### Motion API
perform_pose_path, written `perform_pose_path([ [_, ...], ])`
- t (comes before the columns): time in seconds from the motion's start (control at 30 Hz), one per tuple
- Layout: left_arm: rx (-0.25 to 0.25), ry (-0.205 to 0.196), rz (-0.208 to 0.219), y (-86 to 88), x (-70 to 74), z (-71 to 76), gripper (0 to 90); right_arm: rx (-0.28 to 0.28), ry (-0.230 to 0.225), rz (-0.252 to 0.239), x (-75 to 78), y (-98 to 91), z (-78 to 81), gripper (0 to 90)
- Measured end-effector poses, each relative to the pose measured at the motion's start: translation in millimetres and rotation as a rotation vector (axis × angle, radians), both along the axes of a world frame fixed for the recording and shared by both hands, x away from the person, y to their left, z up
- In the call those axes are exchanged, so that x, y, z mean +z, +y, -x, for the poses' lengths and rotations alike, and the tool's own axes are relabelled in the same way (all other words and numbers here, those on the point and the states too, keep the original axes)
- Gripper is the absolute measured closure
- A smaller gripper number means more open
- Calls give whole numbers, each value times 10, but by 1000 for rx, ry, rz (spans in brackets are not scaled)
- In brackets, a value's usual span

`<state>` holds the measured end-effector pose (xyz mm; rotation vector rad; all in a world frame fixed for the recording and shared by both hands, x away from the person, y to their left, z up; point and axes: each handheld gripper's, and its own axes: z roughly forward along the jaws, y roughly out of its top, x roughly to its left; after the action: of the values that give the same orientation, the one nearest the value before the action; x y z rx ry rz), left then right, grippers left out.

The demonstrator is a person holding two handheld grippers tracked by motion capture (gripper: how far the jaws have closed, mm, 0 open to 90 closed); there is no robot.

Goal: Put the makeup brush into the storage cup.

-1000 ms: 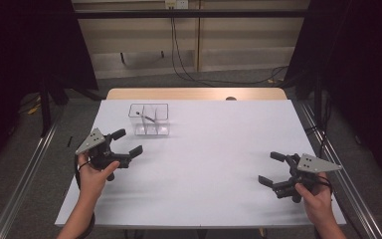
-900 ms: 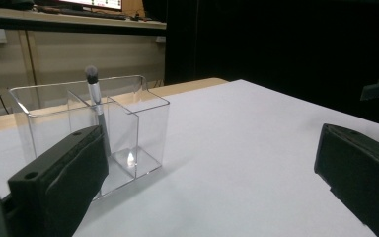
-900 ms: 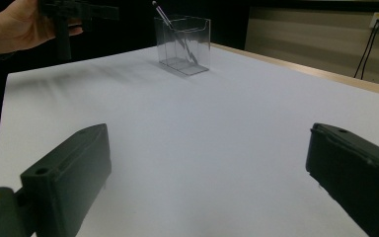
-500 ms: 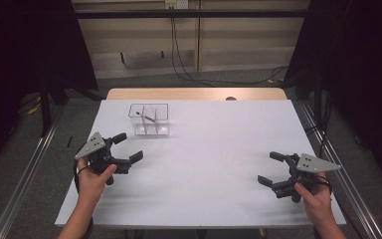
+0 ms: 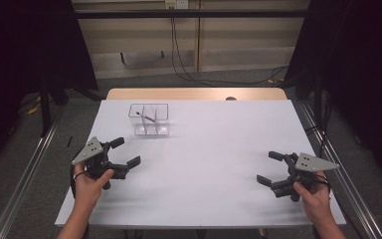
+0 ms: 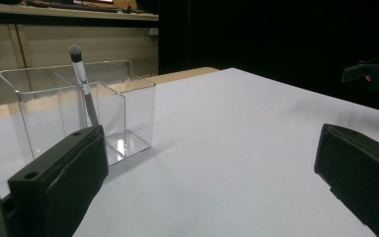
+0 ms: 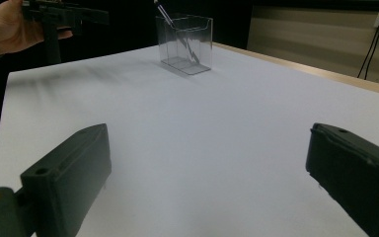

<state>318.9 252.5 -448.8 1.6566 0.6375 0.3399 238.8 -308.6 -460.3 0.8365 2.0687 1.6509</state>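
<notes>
The left gripper (image 5: 123, 153) is held above the near-left part of the table (image 5: 219, 149), jaws spread wide and empty. The right gripper (image 5: 270, 168) is held over the near-right part, jaws likewise spread and empty. The two are well apart.

A clear box (image 5: 150, 119) stands on the far-left part of the table, beyond the left gripper and not touching it. Inner walls divide it into compartments. A brush (image 6: 82, 83) stands in it, tilted, bristle end up, handle end down in a compartment; which compartment cannot be told for certain through the clear walls.

In the left gripper view the box sits near the left jaw. In the right gripper view the box (image 7: 185, 43) stands far off, with the left gripper (image 7: 64, 17) at upper left.
</notes>
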Motion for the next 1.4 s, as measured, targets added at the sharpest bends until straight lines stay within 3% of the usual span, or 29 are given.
perform_pose_path([
  [0.83, -6, 3, -32, 89, -62, 135, 0, 6, 0, 5, 1, 19, -28, 31],
  [1.4, -7, 2, -30, 158, -71, 239, 0, 1, -1, -2, -2, 12, -30, 31],
])
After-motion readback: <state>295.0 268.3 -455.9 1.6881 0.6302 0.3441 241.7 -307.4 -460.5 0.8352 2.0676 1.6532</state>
